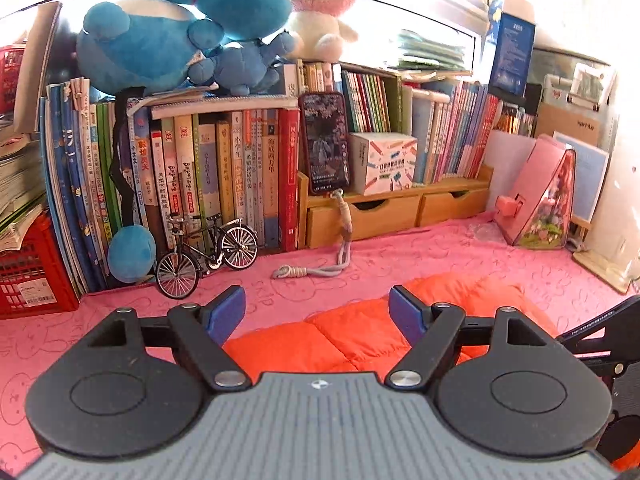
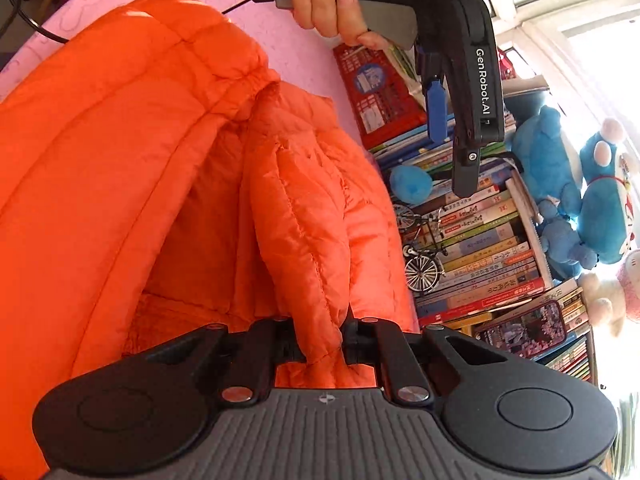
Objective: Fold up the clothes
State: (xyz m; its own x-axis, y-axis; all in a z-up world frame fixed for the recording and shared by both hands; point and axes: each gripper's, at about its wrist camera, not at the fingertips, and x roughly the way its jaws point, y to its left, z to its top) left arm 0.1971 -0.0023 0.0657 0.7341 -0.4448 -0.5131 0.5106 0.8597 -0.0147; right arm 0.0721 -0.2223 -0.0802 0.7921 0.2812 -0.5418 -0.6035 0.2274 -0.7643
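Pink cloth printed with faint rabbit outlines (image 1: 400, 256) covers the surface, and a wall of upright books (image 1: 224, 168) closes it off from nine to two o'clock in the left wrist view. The orange quilted jacket (image 1: 360, 332) lies at the centre and five o'clock of that view, its near part hidden under the gripper body, so its full outline cannot be made out. In the right wrist view the jacket (image 2: 120, 140) fills the left half and runs off the frame at nine o'clock; a fold of it rises toward the camera.

A model bicycle (image 1: 206, 254) stands at eight o'clock before the books, with a knotted cord (image 1: 316, 270) just beside it, hanging from a phone (image 1: 325, 142) propped on a wooden drawer shelf (image 1: 400, 212). Blue plush toys (image 1: 180, 28) and a white-and-pink plush (image 1: 320, 8) sit on top of the books at twelve o'clock. A red crate (image 1: 28, 276) is cut off at nine o'clock.

The left gripper (image 1: 318, 312) hangs over the jacket with its blue pads wide apart and nothing between them. In the right wrist view a hand (image 2: 332, 4) at twelve o'clock holds its handle. The right gripper (image 2: 322, 340) is clamped narrowly on the raised jacket fold.
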